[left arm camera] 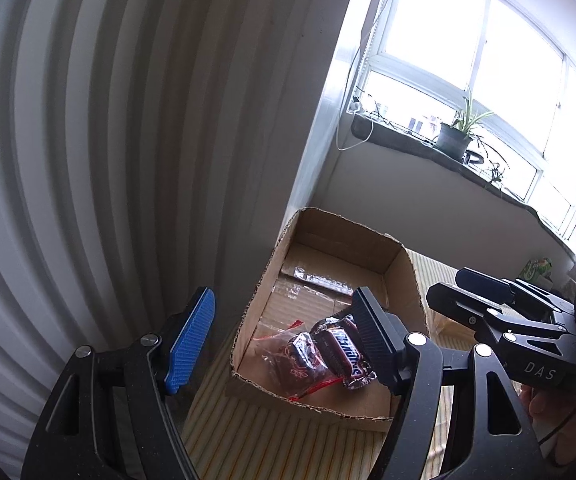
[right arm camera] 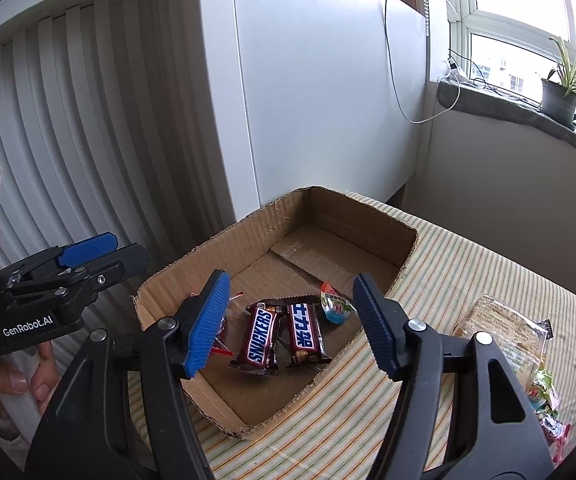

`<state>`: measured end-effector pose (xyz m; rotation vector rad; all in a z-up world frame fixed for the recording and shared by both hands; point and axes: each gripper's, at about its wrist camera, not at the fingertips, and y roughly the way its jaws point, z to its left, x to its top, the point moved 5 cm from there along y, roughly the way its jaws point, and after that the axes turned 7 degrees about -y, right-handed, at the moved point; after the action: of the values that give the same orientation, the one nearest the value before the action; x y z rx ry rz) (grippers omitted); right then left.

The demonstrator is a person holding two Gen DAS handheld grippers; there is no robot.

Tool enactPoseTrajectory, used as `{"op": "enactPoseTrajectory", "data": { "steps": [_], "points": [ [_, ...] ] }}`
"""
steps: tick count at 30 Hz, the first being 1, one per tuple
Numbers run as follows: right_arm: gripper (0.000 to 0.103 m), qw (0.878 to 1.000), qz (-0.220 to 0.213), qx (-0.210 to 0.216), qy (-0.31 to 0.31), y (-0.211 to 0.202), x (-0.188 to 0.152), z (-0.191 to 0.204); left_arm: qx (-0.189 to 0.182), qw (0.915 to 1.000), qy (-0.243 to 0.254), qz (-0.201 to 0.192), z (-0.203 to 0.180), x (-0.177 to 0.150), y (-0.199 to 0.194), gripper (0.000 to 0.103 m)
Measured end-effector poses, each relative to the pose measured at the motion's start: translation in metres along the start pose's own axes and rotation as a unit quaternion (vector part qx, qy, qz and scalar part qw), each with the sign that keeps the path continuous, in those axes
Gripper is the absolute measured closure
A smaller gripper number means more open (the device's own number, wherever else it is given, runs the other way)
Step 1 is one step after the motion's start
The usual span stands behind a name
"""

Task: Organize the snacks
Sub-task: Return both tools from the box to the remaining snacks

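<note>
An open cardboard box (right arm camera: 247,220) lies on a striped cloth (right arm camera: 468,264). In its near end lie a Snickers bar (right arm camera: 261,334), a second brown bar with blue characters (right arm camera: 304,332), a small jelly cup (right arm camera: 334,304) and a clear red-edged packet (right arm camera: 223,332), partly hidden behind a finger. My right gripper (right arm camera: 292,280) hovers open above these snacks and holds nothing. In the left wrist view the box (left arm camera: 328,220) holds the Snickers bar (left arm camera: 344,350) and the clear packet (left arm camera: 288,360). My left gripper (left arm camera: 283,294) is open and empty over the box's left wall. The right gripper (left arm camera: 444,285) shows at the right.
A cracker pack (right arm camera: 504,332) and small sweets (right arm camera: 548,400) lie on the cloth right of the box. A white slatted panel (right arm camera: 67,120) stands to the left, a wall behind. A potted plant (right arm camera: 560,96) sits on the windowsill. A hand (right arm camera: 15,380) holds the left gripper (right arm camera: 131,248).
</note>
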<state>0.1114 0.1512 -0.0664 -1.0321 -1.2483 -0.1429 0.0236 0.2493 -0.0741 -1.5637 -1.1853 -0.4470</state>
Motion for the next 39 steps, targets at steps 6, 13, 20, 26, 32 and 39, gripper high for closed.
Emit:
{"op": "enactPoseTrajectory", "data": {
  "steps": [6, 13, 20, 26, 32, 39],
  "points": [
    [0.036, 1.0, -0.007, 0.0, 0.004, -0.008, -0.004, -0.003, -0.003, 0.9999, 0.011, -0.002, -0.012, -0.001, -0.003, 0.032],
    [0.036, 0.999, -0.017, -0.006, 0.028, -0.027, -0.02, -0.026, -0.007, 0.9992, 0.038, 0.0, -0.04, -0.004, -0.005, 0.032],
    [0.036, 0.997, -0.032, -0.027, 0.071, -0.062, -0.047, -0.073, -0.021, 0.9966, 0.079, 0.011, -0.089, -0.016, -0.003, 0.032],
    [0.036, 0.989, -0.045, -0.068, 0.124, -0.108, -0.084, -0.133, -0.045, 0.9907, 0.127, 0.024, -0.149, -0.033, 0.003, 0.032],
    [0.036, 0.973, -0.05, -0.133, 0.184, -0.166, -0.138, -0.205, -0.083, 0.9792, 0.179, 0.047, -0.222, -0.064, 0.012, 0.032],
    [0.035, 0.951, -0.037, -0.188, 0.243, -0.214, -0.195, -0.263, -0.126, 0.9607, 0.238, 0.068, -0.289, -0.098, 0.016, 0.032]
  ]
}}
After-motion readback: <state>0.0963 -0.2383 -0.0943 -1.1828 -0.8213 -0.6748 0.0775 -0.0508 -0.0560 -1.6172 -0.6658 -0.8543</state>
